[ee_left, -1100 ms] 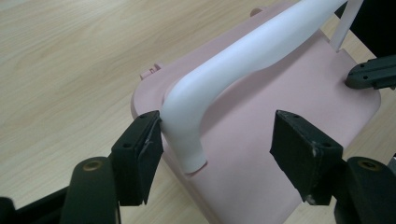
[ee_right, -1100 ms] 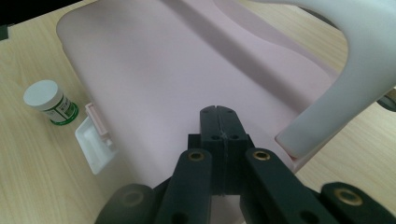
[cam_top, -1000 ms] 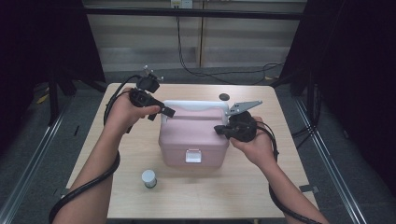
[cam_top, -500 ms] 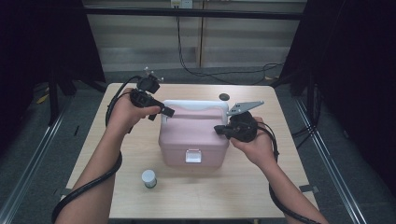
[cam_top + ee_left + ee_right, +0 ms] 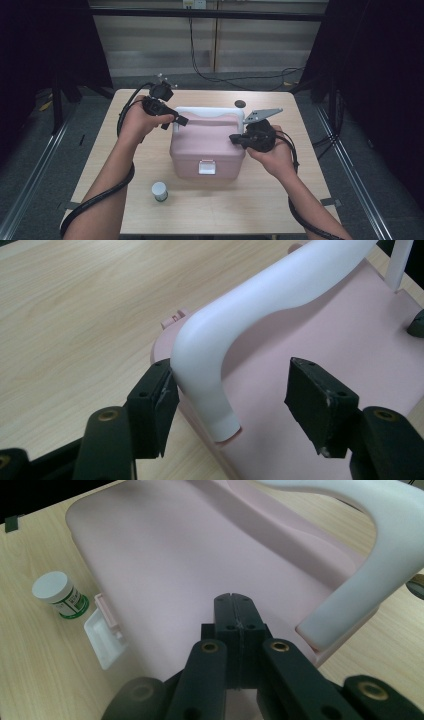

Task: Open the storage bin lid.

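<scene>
A pink box [image 5: 207, 150] with a white carry handle [image 5: 210, 112] stands mid-table, its lid down. My left gripper [image 5: 180, 121] is at the handle's left end. In the left gripper view it [image 5: 235, 412] is open, with the handle's [image 5: 250, 310] lower leg between the jaws, close to the left one. My right gripper [image 5: 234, 138] is over the lid's right side. In the right gripper view it [image 5: 235, 611] is shut with nothing in it, its tip just above the pink lid [image 5: 165, 565], and the handle [image 5: 380, 555] arches to its right.
A small white jar with a green label [image 5: 159, 191] stands in front of the box to the left, and the right gripper view has this jar [image 5: 60, 594] beside the box's white front latch [image 5: 104, 635]. A dark disc [image 5: 240, 104] lies behind the box.
</scene>
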The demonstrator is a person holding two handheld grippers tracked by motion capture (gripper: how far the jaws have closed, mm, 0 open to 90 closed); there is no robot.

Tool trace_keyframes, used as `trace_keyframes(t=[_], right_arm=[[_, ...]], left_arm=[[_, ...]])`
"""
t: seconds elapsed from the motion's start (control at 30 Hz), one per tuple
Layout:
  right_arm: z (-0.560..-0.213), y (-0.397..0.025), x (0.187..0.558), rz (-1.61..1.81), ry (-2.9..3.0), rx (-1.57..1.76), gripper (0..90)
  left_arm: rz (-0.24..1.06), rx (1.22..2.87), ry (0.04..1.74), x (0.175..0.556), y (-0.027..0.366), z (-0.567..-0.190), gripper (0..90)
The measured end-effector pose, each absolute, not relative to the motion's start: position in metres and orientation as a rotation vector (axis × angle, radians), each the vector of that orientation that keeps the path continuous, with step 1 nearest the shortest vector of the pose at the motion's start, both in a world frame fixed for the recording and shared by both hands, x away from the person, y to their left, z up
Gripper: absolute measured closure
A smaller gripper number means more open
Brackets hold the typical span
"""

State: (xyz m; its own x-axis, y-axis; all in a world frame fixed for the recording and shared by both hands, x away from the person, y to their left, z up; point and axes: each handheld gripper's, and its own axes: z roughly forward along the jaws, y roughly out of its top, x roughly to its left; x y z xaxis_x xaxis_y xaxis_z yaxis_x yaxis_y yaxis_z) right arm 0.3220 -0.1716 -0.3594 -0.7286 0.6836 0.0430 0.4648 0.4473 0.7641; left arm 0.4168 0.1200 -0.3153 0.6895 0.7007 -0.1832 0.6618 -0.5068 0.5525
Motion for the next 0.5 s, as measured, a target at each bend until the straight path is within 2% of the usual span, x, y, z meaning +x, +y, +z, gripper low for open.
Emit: trace_keyframes(t=[0.3,0.5], right_arm=[[-0.359,-0.171,0.322,1.153,2.431,0.985,90.0],[-0.359,-0.172,0.322,1.155,2.433,0.986,90.0]], left_arm=[[0.086,2.29,1.096,0.424,0.119,-0.324,36.5],[0.094,2.319,1.105,0.428,0.11,-0.329,44.7]])
